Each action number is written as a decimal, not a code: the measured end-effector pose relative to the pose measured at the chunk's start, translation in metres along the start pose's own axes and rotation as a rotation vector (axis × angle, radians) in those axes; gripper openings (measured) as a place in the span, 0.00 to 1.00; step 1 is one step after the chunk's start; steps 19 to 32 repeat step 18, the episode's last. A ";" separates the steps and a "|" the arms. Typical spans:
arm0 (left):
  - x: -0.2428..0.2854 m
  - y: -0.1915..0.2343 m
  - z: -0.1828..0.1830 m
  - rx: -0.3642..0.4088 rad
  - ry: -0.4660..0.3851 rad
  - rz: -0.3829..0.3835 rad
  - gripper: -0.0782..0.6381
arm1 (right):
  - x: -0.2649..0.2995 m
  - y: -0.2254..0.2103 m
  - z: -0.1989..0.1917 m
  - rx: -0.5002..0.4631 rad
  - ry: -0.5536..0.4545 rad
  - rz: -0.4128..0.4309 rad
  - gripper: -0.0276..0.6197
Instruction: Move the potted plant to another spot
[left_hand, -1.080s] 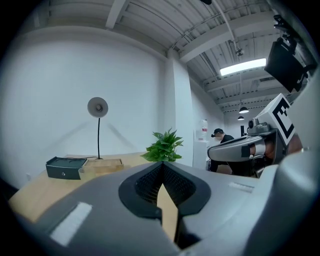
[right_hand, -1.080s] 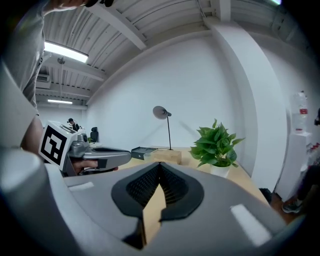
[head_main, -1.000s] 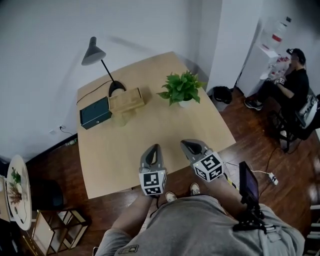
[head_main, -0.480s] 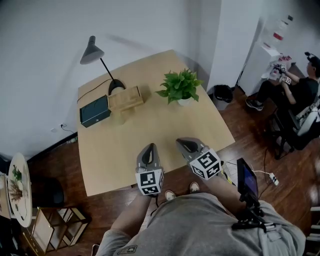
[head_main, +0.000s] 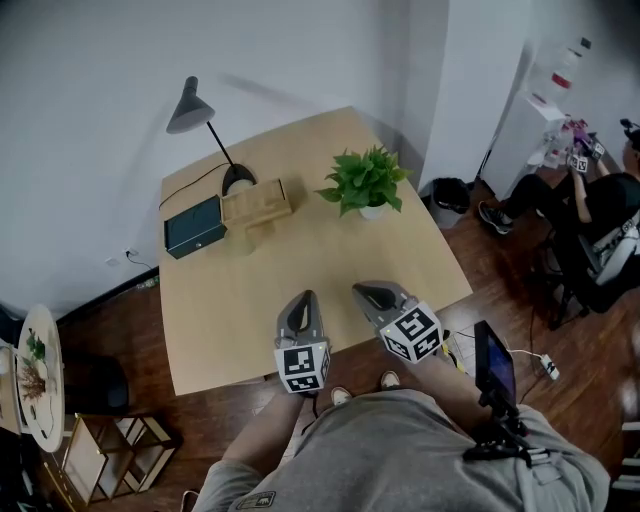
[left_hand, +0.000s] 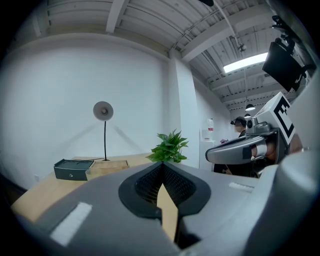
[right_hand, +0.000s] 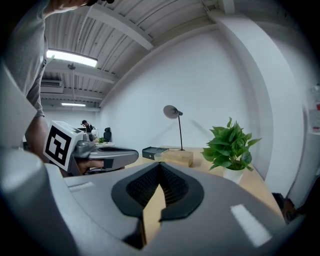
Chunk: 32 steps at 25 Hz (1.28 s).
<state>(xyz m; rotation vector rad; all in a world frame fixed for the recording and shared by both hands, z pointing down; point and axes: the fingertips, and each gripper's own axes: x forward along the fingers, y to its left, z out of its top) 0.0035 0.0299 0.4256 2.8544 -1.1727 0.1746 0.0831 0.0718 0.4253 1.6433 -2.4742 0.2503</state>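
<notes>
Both units hover over the near edge of the light wooden counter. Left hand-held gripper: jaws together, tips meeting, nothing between them. Right hand-held gripper: same, jaws closed on nothing. They sit side by side, close but not touching. Both point across the counter toward its far side, roughly level.

Leafy green potted plant in a small white pot stands upright on the far right part of the counter, close to the right edge. It is well apart from both grippers and untouched.

Left of the plant is a light wooden box. Just beside that, near the left edge, is a dark green box. Can't tell if the two boxes touch. Grey desk lamp stands on a thin black stem, its round base behind the wooden box.

Off the counter:
- Dark wooden floor.
- Black bin by the wall corner, right of the plant.
- Seated person at far right.
- Small dark screen at the wearer's right side.
</notes>
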 end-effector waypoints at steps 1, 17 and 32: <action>0.000 0.000 0.000 0.000 0.001 0.001 0.12 | 0.001 0.000 0.000 -0.001 0.000 0.001 0.05; 0.001 0.004 0.003 0.010 0.002 0.015 0.12 | 0.003 -0.005 0.005 -0.009 -0.007 0.009 0.05; 0.002 0.004 0.003 0.011 0.002 0.016 0.12 | 0.003 -0.006 0.005 -0.009 -0.007 0.010 0.05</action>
